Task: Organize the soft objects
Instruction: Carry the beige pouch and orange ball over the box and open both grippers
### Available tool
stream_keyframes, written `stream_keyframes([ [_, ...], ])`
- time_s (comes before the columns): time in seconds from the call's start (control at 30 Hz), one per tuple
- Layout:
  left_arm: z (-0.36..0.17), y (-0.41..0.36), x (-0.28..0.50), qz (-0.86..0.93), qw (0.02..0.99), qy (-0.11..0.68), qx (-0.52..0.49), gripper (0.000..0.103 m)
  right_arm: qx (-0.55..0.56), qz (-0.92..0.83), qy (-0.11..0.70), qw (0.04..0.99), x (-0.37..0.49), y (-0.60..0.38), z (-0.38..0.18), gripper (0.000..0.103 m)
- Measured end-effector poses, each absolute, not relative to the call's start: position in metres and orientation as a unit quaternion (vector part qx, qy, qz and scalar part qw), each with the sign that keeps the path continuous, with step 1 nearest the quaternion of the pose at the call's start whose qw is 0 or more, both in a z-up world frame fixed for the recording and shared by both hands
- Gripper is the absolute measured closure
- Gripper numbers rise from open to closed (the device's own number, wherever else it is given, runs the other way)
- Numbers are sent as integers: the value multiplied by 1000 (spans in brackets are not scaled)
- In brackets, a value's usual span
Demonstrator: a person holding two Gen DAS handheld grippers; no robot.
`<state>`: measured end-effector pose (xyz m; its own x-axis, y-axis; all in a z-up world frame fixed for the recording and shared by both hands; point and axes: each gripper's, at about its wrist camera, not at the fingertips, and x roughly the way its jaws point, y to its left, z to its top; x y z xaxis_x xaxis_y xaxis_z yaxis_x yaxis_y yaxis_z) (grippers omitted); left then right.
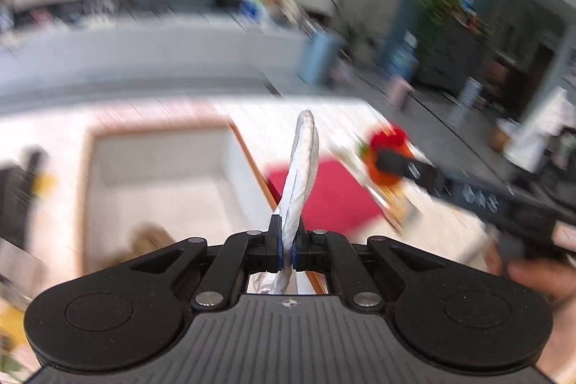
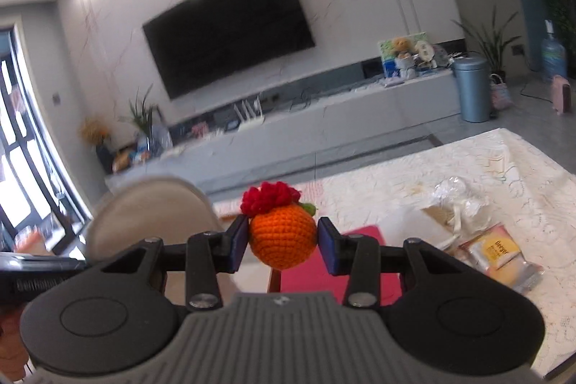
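A flat grey fabric piece (image 1: 300, 175) is pinched between the closed pads of the left claw (image 1: 287, 245), above the white tray (image 1: 108, 164). An orange crocheted fruit (image 2: 282, 240) is clamped by the right claw (image 2: 283, 245), raised over the red mat (image 2: 363, 240) on the worktop (image 2: 486, 168).

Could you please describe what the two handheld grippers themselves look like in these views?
Both match: the left gripper and right gripper have matte black linkage arms with silver rivets, two round black housings, and a ribbed grey centre plate bearing a small compass-like mark. The pads are dark blue. No cables or sleeves show.
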<state>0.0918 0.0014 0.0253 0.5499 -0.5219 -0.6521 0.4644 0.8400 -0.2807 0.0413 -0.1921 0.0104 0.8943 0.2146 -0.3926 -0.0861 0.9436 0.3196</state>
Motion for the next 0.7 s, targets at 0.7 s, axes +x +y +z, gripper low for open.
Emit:
stream_keyframes([
  [0.7, -44, 64, 178, -437, 722, 473, -253, 98, 157, 73, 267, 948, 79, -207, -42, 61],
])
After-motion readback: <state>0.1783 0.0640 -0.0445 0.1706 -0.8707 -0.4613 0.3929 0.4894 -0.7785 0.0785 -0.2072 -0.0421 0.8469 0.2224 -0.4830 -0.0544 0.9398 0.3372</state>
